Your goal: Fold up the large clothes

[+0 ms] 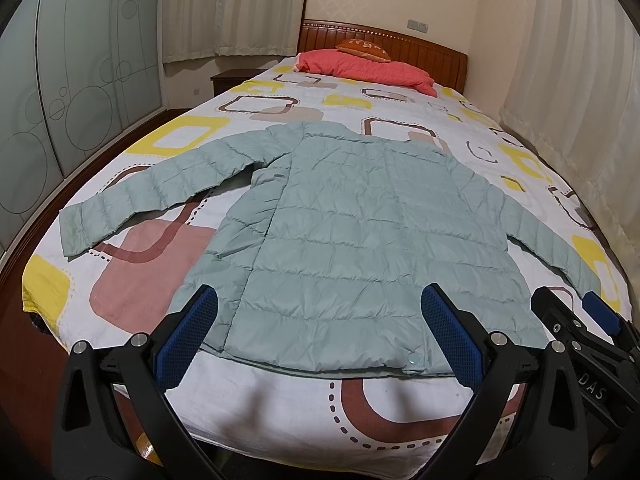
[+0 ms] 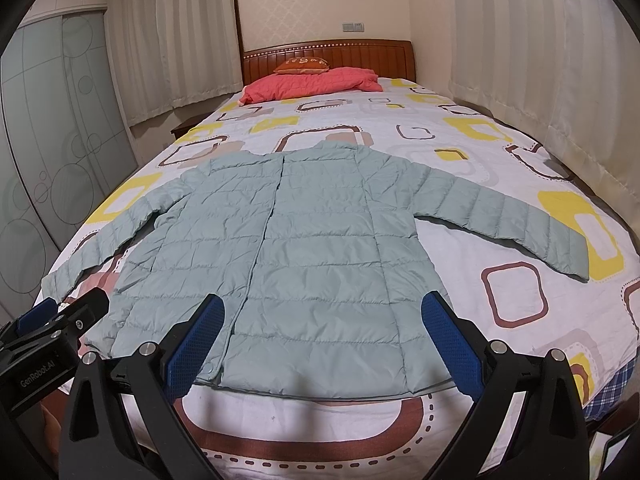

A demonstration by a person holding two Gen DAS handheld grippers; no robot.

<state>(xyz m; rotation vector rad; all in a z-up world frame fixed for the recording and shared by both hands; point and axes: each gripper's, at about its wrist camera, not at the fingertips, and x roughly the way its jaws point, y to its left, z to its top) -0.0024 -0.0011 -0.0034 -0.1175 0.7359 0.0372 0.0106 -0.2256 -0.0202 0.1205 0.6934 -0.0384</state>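
Bed point(image 1: 280, 408) w/ jacket point(image 1: 340, 220) spread flat; L tool point(image 1: 320, 332) & R tool point(image 2: 324, 336) hover agape near hem.

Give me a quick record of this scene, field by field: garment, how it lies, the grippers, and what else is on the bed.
garment: pale green puffer jacket
lay: flat on the bed, both sleeves spread out, unfolded
left gripper: open, above the hem, holding nothing
right gripper: open, above the hem, holding nothing
also on bed: pink quilt, orange cushion at the headboard

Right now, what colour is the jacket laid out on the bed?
Pale mint green, quilted, plain. The jacket shows best in the right wrist view.
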